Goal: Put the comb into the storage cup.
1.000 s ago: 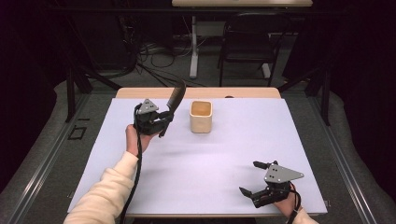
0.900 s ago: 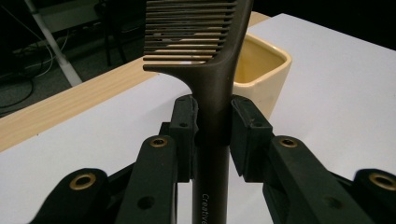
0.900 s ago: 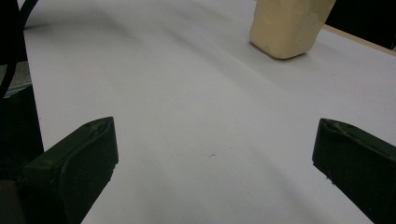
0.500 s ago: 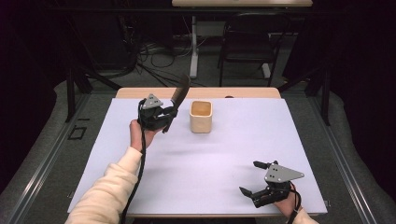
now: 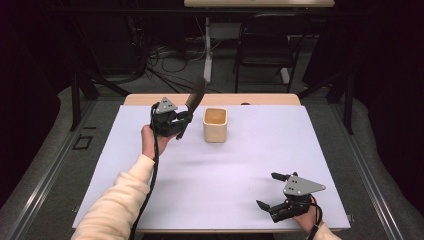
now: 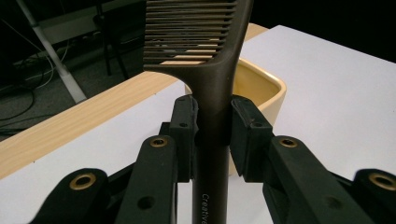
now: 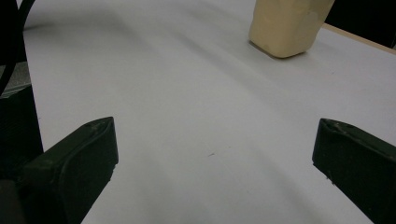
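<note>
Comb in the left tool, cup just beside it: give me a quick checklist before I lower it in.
1. Grip: left tool shut on the comb handle, pads on both sides: ok.
2. Comb orientation: teeth end up, handle end below the tool: ok.
3. Cup upright, mouth open, nothing seen inside: ok.
4. Comb above the cup mouth: not ok, it stands left of the cup.
5. Right tool open, near the table front edge, away from the cup: ok.

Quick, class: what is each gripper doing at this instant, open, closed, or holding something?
Left gripper: closed on the dark comb, gripping its handle.
Right gripper: open, holding nothing, above the white table.
</note>
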Demonstrator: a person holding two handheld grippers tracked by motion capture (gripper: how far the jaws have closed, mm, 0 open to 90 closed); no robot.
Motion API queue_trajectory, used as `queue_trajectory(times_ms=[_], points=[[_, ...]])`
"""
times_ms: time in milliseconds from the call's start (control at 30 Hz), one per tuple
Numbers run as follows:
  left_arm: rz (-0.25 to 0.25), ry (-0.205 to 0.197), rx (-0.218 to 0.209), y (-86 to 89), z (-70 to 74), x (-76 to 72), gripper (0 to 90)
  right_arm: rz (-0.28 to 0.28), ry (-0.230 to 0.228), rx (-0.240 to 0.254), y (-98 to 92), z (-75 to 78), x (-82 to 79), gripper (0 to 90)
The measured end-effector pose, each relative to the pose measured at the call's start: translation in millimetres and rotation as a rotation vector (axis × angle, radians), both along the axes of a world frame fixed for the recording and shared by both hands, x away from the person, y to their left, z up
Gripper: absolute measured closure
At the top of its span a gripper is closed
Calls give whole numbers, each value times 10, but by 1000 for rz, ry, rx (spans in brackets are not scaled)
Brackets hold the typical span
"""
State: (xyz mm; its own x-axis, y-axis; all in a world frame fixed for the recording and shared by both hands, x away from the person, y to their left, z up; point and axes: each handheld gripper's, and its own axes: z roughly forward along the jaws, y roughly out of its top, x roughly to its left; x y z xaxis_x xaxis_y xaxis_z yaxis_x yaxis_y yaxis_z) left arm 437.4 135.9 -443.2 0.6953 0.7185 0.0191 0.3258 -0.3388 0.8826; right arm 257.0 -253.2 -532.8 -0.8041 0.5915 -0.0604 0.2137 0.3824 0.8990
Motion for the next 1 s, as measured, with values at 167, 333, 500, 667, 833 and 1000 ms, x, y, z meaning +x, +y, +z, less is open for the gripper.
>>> queue_trajectory(times_ms=[167,333,500,667,833,1000], points=[[-1,-1,-2,-30,17,25,723,1,1,-1,-1,1,0,0],[-1,-5,-3,-64,35,46,723,2,0,-1,0,1,2,0],[-1,-6,-5,-93,53,66,723,2,-1,-1,-1,1,2,0],[-2,-8,-1,-115,67,81,723,3,-1,-1,-2,1,3,0],[0,-10,-4,-133,80,91,722,2,-2,-3,-2,1,3,0],[3,-11,-7,-153,95,112,723,2,-1,-1,-2,1,3,0]])
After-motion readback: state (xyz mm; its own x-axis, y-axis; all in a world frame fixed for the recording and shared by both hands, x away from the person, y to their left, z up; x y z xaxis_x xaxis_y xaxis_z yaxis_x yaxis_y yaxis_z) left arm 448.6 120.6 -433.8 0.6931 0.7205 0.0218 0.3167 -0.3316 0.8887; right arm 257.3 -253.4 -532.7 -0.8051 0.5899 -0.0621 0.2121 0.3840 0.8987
